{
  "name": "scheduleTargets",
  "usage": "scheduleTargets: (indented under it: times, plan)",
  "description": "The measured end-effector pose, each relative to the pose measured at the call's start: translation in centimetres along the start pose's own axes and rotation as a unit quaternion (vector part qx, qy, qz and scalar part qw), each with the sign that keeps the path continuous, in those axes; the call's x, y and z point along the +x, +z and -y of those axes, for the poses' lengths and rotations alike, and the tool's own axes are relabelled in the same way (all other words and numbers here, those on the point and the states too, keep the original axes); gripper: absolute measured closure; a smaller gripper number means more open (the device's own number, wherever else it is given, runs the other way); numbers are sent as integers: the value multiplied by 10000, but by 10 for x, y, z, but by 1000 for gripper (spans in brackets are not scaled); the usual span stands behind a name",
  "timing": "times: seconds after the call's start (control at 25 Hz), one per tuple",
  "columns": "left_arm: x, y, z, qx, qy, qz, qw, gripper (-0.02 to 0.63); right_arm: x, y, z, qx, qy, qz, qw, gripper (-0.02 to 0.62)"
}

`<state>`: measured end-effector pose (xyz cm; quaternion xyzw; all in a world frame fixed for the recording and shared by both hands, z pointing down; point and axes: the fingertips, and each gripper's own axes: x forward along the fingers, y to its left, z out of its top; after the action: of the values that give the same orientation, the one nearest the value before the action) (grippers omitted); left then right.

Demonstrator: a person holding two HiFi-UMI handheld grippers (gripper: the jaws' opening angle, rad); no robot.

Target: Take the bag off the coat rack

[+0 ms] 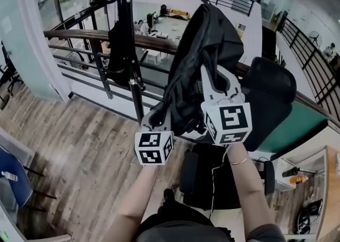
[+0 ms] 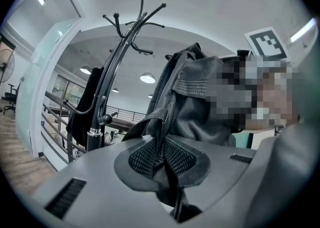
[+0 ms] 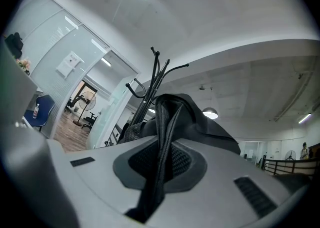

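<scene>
A black backpack (image 1: 204, 49) is held up in the air to the right of the black coat rack (image 1: 127, 33), apart from its hooks. My left gripper (image 1: 159, 116) is shut on a lower strap of the bag; in the left gripper view that woven strap (image 2: 161, 157) runs between the jaws, with the bag (image 2: 200, 106) above and the rack (image 2: 112, 66) to the left. My right gripper (image 1: 218, 78) is shut on a black strap on the bag's front. The right gripper view shows this strap (image 3: 165, 132) pinched between the pads, and the rack's top (image 3: 157, 74) behind.
A dark garment (image 1: 118, 55) hangs on the rack. Behind it run a wooden handrail (image 1: 79, 34) and metal railing over a drop. A black office chair (image 1: 271, 97) stands below right of the bag, a desk (image 1: 319, 182) at far right, a blue chair (image 1: 13, 177) at left.
</scene>
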<state>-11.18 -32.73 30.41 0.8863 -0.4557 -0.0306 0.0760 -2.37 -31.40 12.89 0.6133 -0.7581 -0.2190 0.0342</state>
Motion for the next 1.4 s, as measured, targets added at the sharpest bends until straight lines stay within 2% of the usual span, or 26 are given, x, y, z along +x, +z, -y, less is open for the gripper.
scheduleTargets:
  times: [0.44, 0.72, 0.92, 1.4]
  plan:
    - [-30, -49, 68, -111, -555, -420, 9975, 549, -86, -24, 13, 27, -438, -482, 9979, 577]
    - [-53, -89, 115, -119, -975, -824, 9918, 549, -148, -50, 23, 189, -832, -918, 9921, 577]
    - [-59, -123, 152, -133, -1311, -1142, 9847, 549, -190, -78, 38, 318, -1153, -1262, 9848, 577]
    - [-47, -204, 244, -76, -2029, -1919, 9602, 549, -284, -155, 93, 704, -1933, -1968, 9586, 577]
